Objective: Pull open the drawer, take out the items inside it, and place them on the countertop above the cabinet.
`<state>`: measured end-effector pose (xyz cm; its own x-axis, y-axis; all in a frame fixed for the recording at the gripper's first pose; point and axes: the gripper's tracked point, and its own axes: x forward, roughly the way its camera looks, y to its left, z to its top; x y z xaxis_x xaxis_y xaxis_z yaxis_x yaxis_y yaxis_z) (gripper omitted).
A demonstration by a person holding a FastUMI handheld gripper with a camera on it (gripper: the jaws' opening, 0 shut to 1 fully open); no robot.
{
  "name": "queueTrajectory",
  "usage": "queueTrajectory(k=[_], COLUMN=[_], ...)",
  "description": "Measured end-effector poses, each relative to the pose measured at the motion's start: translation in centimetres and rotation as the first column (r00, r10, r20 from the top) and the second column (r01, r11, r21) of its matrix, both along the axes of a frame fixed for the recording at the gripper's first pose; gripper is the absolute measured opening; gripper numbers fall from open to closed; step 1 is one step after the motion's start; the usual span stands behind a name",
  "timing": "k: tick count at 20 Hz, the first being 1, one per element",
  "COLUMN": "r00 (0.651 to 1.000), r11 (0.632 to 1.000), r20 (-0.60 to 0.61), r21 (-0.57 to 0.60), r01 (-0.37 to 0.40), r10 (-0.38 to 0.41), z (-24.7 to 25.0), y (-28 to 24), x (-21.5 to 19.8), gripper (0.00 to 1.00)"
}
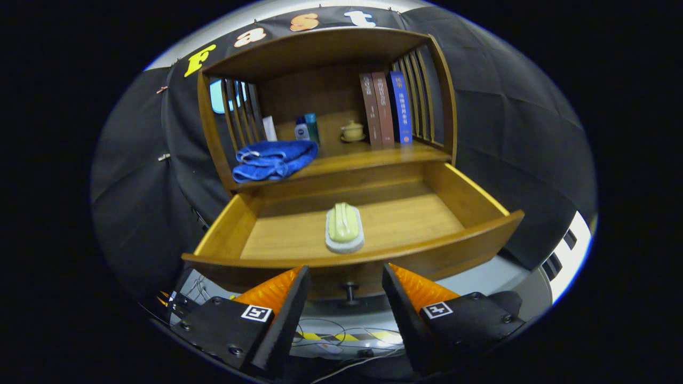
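Note:
The wooden drawer [469, 234] stands pulled out from the cabinet, its knob [350, 292] just beyond my fingers. Inside it, near the front wall, lies a pale green scrubbing brush on a white pad [344, 226]. A folded blue towel [273, 159] rests on the countertop [373, 157] above the drawer, at its left end. My gripper [347, 277] is open, held in front of and slightly below the drawer front, with nothing between its fingers.
On the countertop under the shelf roof stand three upright books [385, 109], a small lidded cup on a saucer [352, 131] and small bottles [307, 128]. Slatted side walls [421, 96] close in the countertop. Cables lie on the floor below.

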<state>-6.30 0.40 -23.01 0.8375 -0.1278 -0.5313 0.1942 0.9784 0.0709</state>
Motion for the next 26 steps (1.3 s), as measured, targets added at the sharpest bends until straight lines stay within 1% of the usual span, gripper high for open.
queueTrajectory(k=[2, 3, 5, 9, 11, 13, 16, 18, 21, 23, 25, 26], r00=[1.0, 1.0, 0.999, 0.991, 0.983, 0.964, 0.92, 0.892, 0.85, 0.836, 0.821, 0.816], r11=[1.0, 1.0, 0.999, 0.999, 0.999, 0.999, 1.0, 1.0, 0.999, 0.999, 0.999, 1.0], r20=[0.017, 0.016, -0.01, -0.125, -0.181, -0.266, -0.392, -0.452, -0.525, -0.548, -0.571, -0.578], r21=[0.006, 0.002, -0.003, 0.003, 0.003, -0.021, -0.022, -0.019, -0.04, -0.036, -0.033, -0.028], r01=[-0.015, -0.021, -0.033, -0.035, -0.033, -0.028, -0.02, 0.0, 0.007, -0.002, 0.003, 0.001], r10=[0.014, 0.021, 0.033, 0.035, 0.033, 0.022, 0.009, -0.009, -0.027, -0.018, -0.021, -0.017], z=[1.7, 2.3, 2.4, 0.1, -1.6, -3.9, -7.7, -9.6, -11.2, -11.6, -11.7, -12.0], y=[0.1, 0.0, -0.2, -0.7, -1.0, -1.6, -2.1, -2.8, -3.5, -3.5, -3.6, -3.5], x=[2.6, 4.0, 6.8, 12.0, 14.1, 15.3, 16.2, 16.4, 16.1, 16.4, 16.8, 17.1], gripper=[0.87, 0.9, 0.9, 1.0, 1.0, 1.0, 1.0, 1.0, 1.0, 0.97, 0.92, 0.86])
